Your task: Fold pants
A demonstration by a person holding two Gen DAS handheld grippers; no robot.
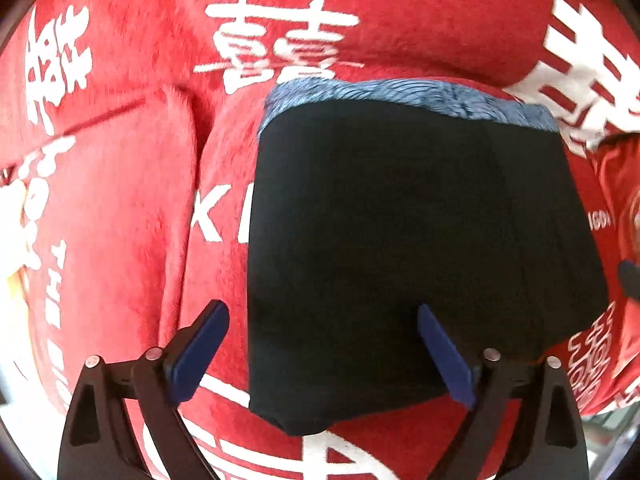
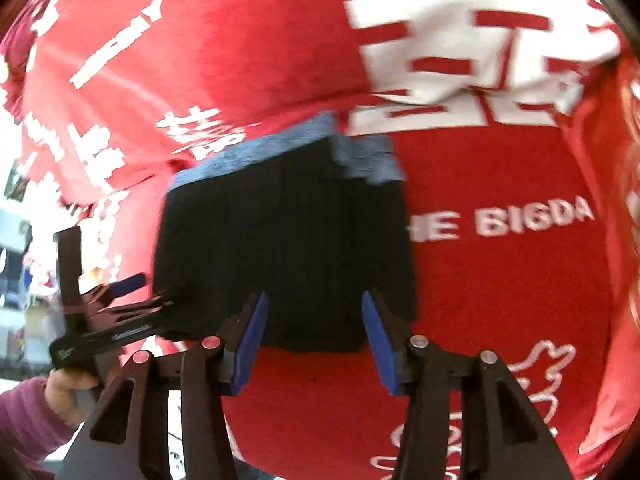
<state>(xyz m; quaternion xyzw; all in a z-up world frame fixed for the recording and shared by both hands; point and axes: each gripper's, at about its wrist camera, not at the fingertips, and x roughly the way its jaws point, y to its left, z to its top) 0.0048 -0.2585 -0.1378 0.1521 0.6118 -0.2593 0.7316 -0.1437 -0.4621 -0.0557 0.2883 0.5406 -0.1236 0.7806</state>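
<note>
Below, black pants [image 1: 400, 248] folded into a neat block on a red blanket [image 1: 120, 220] with white lettering, left tool [image 1: 320, 352] spread wide, empty, right tool [image 2: 312, 336] parted, gripping nothing, above the near edge.

- In the left wrist view the folded pants [image 1: 408, 248] are lying on the blanket [image 1: 120, 208], filling the centre and right of the frame; their waistband [image 1: 400, 98] is sitting at the upper edge, farthest from the camera
- The left gripper [image 1: 323, 354] is standing at the bottom of the frame, straddling the pants' lower left edge; one finger over the blanket, the other over the pants
- In the right wrist view the right gripper [image 2: 314, 344] is sitting at bottom centre, over the pants' near edge; the left gripper is reaching in from the lower left, beside the pants' left edge; a hand [image 2: 66, 394] is holding it at the lower left corner
</note>
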